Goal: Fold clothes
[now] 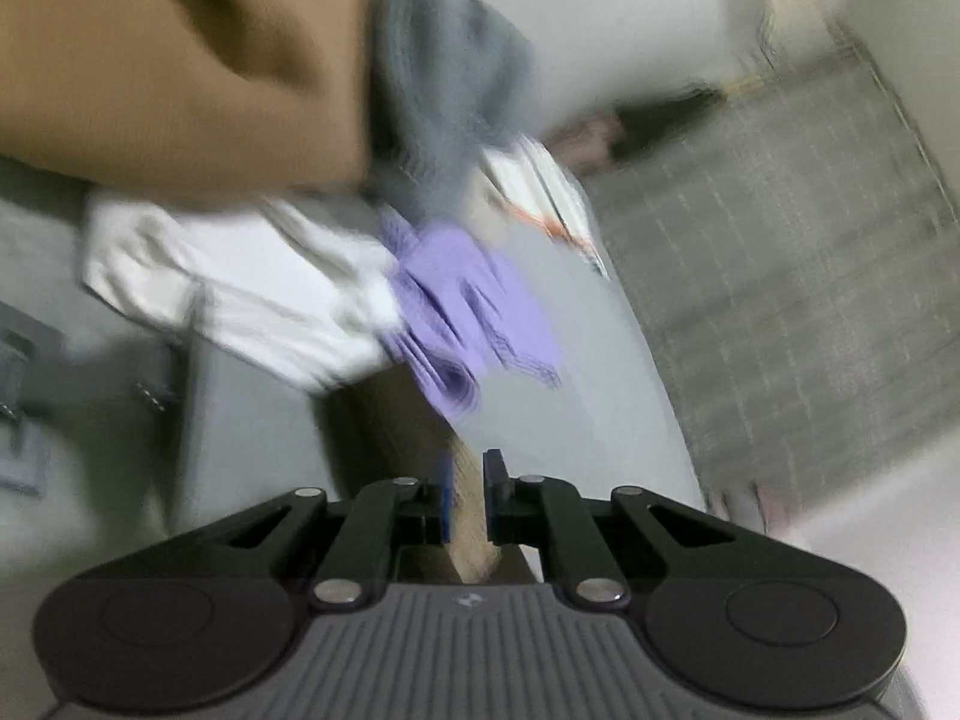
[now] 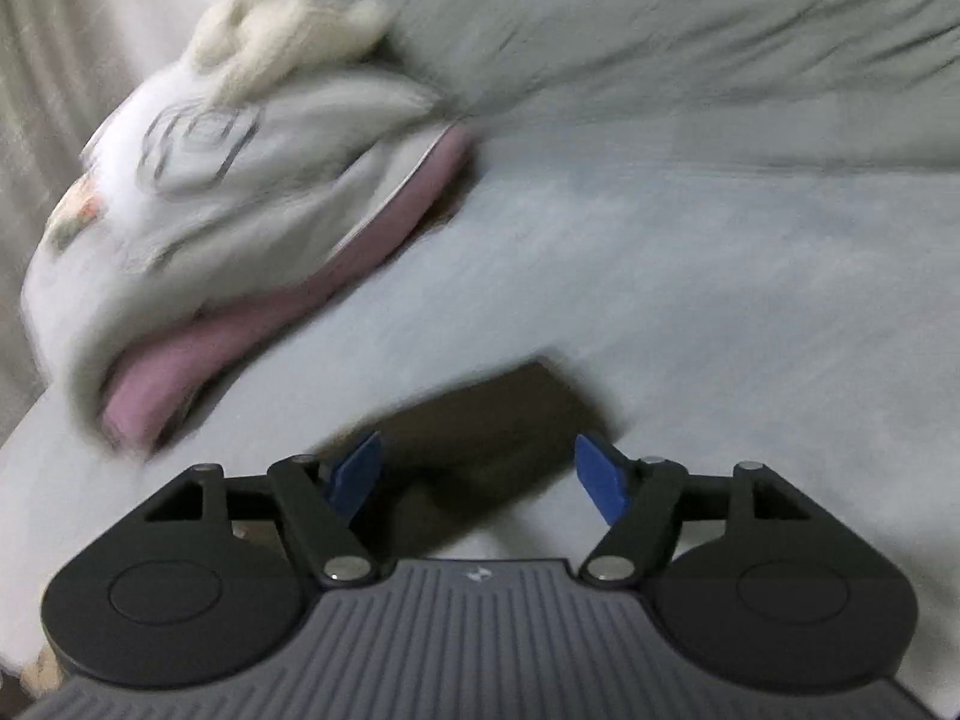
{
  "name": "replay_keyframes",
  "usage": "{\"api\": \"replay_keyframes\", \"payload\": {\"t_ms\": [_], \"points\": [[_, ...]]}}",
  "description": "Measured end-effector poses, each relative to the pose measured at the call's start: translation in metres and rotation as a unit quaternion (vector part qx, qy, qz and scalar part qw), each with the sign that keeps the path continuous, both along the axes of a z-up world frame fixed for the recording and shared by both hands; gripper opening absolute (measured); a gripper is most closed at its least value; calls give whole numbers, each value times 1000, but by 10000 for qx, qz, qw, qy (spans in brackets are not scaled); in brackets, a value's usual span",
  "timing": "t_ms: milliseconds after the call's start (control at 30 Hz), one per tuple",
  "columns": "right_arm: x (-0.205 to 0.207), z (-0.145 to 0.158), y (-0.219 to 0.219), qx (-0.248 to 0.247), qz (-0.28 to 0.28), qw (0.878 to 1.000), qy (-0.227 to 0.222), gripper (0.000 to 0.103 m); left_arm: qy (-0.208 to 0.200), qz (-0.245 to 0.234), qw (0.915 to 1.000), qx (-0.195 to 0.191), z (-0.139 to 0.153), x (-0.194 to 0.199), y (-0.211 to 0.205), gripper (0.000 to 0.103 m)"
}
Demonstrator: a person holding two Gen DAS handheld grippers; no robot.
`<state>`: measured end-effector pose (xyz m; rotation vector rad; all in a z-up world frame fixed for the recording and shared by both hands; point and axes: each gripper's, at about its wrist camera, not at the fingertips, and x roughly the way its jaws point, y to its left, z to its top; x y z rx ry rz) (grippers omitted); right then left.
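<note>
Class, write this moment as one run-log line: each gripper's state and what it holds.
left gripper: shut on tan cloth | right gripper: open, holding nothing | pile of clothes: on bed sheet | frames blurred

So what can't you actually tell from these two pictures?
- Left wrist view: the brown garment is smeared by motion and cut off by the top edge, so its type is unclear.
- Left wrist view: the left gripper is shut on tan fabric; its far end is hidden.
- Right wrist view: the print on the white garment is blurred.
</note>
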<state>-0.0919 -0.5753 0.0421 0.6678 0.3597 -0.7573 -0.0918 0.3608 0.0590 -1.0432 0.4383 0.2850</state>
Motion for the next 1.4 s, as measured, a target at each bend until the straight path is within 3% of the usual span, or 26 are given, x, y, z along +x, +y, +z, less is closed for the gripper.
{"api": "replay_keyframes", "payload": {"t_ms": [67, 100, 133, 233, 333, 400, 467, 633, 833, 900, 967, 1000, 1033, 1100, 1200, 1300, 1400], "points": [[-1, 0, -3, 382, 344, 9985, -173, 77, 48, -950, 9952, 244, 10, 15, -38, 14], [-5, -3, 1, 494, 560, 9970, -186, 77, 71, -1186, 9924, 325, 10, 23, -48, 18], [-10, -6, 7, 577, 777, 9951, -177, 77, 141, -1542, 9869, 453, 11, 29, -65, 31], [-25, -15, 25, 823, 1426, 9862, -151, 77, 520, -3009, 9476, 942, 11, 22, -146, 39], [-39, -24, 43, 1064, 2067, 9725, -123, 78, 594, -3697, 9197, 1176, 10, -1, -190, 51], [-49, -29, 55, 1223, 2489, 9607, -105, 78, 629, -4173, 8943, 1485, 3, -21, -221, 57], [-59, -35, 67, 1378, 2906, 9468, -86, 78, 717, -4391, 8811, 1600, -9, -34, -231, 57], [-84, -50, 97, 1753, 3918, 9032, -39, 78, 754, -4707, 8690, 1327, -39, -63, -228, 63], [-113, -68, 133, 2172, 5061, 8347, 19, 79, 471, -4919, 8645, 917, -54, -103, -242, 67], [-132, -57, 146, 1962, 5145, 8347, 126, 78, 468, -5028, 8582, 917, -52, -103, -254, 57], [-134, -55, 168, 1637, 5184, 8386, 342, 67, 524, -5072, 8544, 1001, -50, -101, -262, 22], [-135, -53, 175, 1518, 5181, 8407, 417, 36, 597, -5056, 8540, 1070, -51, -100, -267, 20], [-136, -51, 179, 1409, 5174, 8427, 479, 16, 645, -5050, 8531, 1144, -51, -100, -271, 14], [-137, -46, 189, 1191, 5160, 8462, 602, 13, 653, -5112, 8462, 1353, -44, -102, -276, 11], [-152, -12, 185, 951, 5244, 8458, 242, 11, 368, -5276, 8318, 1687, -13, -115, -277, 9], [-159, 5, 177, 803, 5184, 8511, 220, 11, 204, -5329, 8287, 1699, 12, -130, -270, 9], [-159, 7, 167, 711, 5023, 8605, 454, 14, 335, -5390, 8229, 1764, 12, -133, -269, 12]]}}
